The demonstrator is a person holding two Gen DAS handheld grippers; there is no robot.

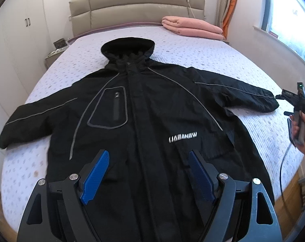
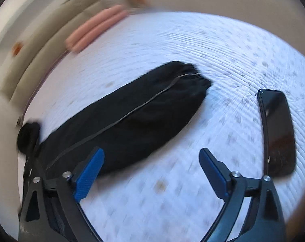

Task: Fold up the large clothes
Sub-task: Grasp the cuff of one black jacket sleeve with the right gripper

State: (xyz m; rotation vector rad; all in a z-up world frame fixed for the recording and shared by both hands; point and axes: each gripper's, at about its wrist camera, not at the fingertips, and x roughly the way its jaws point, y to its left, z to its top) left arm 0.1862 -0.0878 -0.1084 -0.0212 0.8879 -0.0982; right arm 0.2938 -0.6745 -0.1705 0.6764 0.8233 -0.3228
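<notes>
A black hooded jacket lies flat and face up on the bed, sleeves spread to both sides, hood toward the headboard. My left gripper is open and hovers above the jacket's lower front near the hem. My right gripper is open and empty above the sheet, just beside the jacket's right sleeve, whose cuff points away from me. The right gripper also shows in the left wrist view, held by a hand near the sleeve cuff. The right wrist view is motion blurred.
The bed has a white dotted sheet and a beige headboard. A folded pink blanket lies at the head end. A black phone lies on the sheet to the right of the sleeve. A nightstand stands at left.
</notes>
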